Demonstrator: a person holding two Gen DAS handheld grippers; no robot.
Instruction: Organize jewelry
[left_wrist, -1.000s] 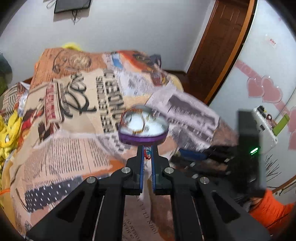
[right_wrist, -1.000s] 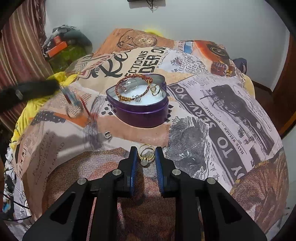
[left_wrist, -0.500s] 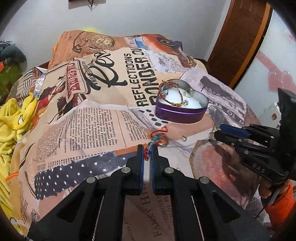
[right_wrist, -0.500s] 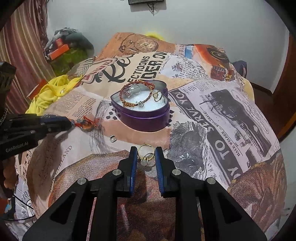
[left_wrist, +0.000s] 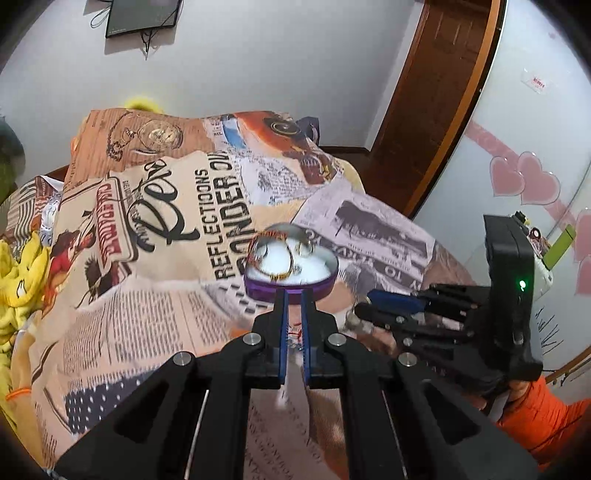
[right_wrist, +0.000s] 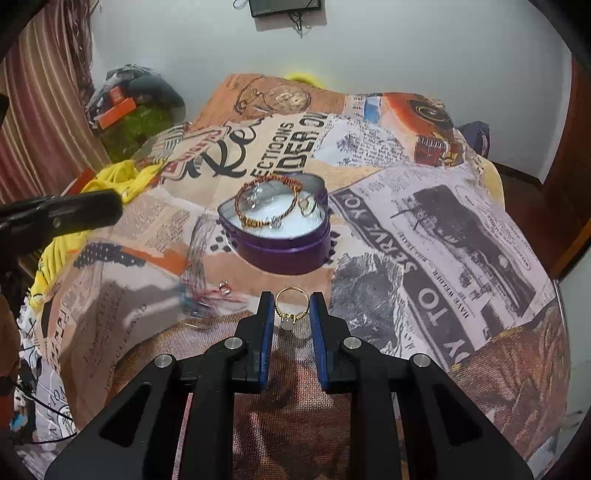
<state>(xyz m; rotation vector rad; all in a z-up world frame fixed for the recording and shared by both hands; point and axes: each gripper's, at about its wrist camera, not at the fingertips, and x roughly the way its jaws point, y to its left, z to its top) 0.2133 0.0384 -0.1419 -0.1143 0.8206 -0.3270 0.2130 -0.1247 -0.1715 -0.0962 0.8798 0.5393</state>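
A purple heart-shaped tin (right_wrist: 284, 254) sits on the printed bedspread; it holds a copper-coloured bangle (right_wrist: 271, 205) and a small ring (right_wrist: 308, 206). The tin also shows in the left wrist view (left_wrist: 258, 290), blurred. My left gripper (left_wrist: 293, 299) stands just before the tin, its fingers nearly together, with a red and blue braided bracelet (left_wrist: 295, 336) showing between them. My right gripper (right_wrist: 291, 301) is shut on a gold ring with a pale stone (right_wrist: 290, 308), held a little in front of the tin.
A small silver ring (right_wrist: 224, 286) lies on the bedspread left of my right gripper. The left gripper's arm (right_wrist: 62, 214) crosses the left side of the right wrist view. A yellow cloth (left_wrist: 18, 273) lies at the bed's left edge. A wooden door (left_wrist: 436, 96) stands beyond.
My left gripper has swung from the bedspread toward the tin, carrying the braided bracelet. My right gripper has kept hold of the gold ring and hardly moved.
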